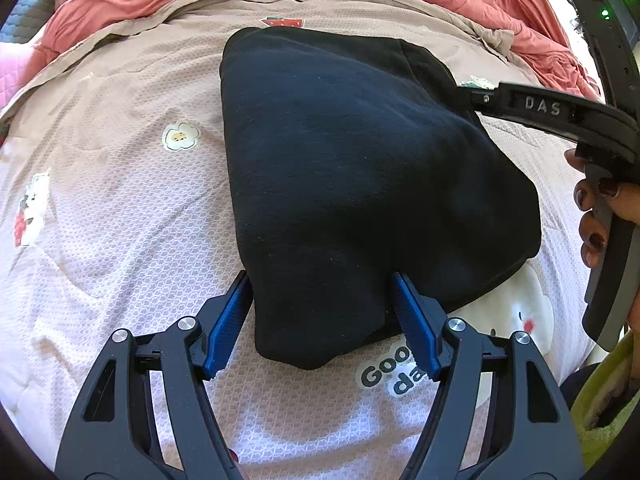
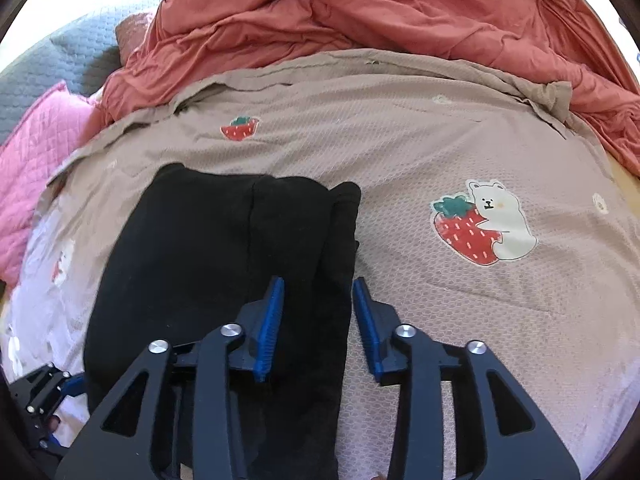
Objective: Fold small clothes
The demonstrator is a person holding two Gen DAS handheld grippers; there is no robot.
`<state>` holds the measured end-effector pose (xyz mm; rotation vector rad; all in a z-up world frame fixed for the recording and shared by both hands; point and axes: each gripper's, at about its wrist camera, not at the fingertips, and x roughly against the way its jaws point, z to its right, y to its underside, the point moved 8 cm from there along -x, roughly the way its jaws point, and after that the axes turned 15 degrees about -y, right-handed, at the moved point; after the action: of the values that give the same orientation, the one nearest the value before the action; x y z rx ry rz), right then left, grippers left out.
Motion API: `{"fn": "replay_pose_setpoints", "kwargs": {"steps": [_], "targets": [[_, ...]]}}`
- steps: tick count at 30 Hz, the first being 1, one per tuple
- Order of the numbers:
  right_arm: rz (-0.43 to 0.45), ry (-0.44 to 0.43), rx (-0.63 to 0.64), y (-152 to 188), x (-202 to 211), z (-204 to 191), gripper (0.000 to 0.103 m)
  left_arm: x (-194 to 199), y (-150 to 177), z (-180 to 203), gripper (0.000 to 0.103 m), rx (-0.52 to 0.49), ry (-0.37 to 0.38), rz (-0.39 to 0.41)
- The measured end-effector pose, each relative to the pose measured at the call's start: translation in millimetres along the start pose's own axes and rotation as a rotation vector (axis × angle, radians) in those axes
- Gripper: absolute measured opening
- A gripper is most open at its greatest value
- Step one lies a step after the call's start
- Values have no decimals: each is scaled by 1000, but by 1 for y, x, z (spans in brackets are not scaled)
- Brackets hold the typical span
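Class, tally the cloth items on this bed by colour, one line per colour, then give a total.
Black: 1, the folded garment
Beige printed: 1, the bedsheet
Red-orange: 1, the blanket
Pink: 1, the quilted cushion
Grey-blue: 1, the quilted cover
Total: 5

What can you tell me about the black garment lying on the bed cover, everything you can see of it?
The black garment is a soft, matte knit, apparently folded into a thick, rounded bundle with layered edges showing along its right side in the right wrist view. It lies flat on the beige printed bed cover. The left gripper straddles its near corner with jaws open; the right gripper is open over its right edge. Neither is clamped on it.
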<state>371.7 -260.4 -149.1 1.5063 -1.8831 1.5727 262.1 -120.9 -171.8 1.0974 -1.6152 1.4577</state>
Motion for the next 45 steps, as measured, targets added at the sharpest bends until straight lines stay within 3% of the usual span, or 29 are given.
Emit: {"fn": "replay_pose_setpoints", "kwargs": {"steps": [3,8,10,14,16,21,26,28,39,45], "targets": [[20,0,-1,-2,6,-1,46,1,1,-1,63,0,-1,-1],[45,27,34,-7,14,-7,66,6,3,-2,63,5,-3,10],[58,43,47,-9,17,-8,79,11,3,-3,63,14,-1,22],[91,55,60,-13,27,-9,84,22,1,-4,65,29,-1,45],[111,59,55,-14,33,-8,93,28,-2,-5,68,36,1,57],[147,42,47,-16,44,-9,95,40,-9,-7,79,47,-6,84],[217,28,69,-20,62,-18,98,49,-12,-13,81,57,-26,100],[249,24,84,-20,71,-24,98,53,-12,-17,95,61,-38,106],[491,89,172,-13,144,-54,98,86,-11,-39,94,65,-87,173],[542,110,193,4,168,-62,98,104,-11,-55,94,86,-106,212]]}}
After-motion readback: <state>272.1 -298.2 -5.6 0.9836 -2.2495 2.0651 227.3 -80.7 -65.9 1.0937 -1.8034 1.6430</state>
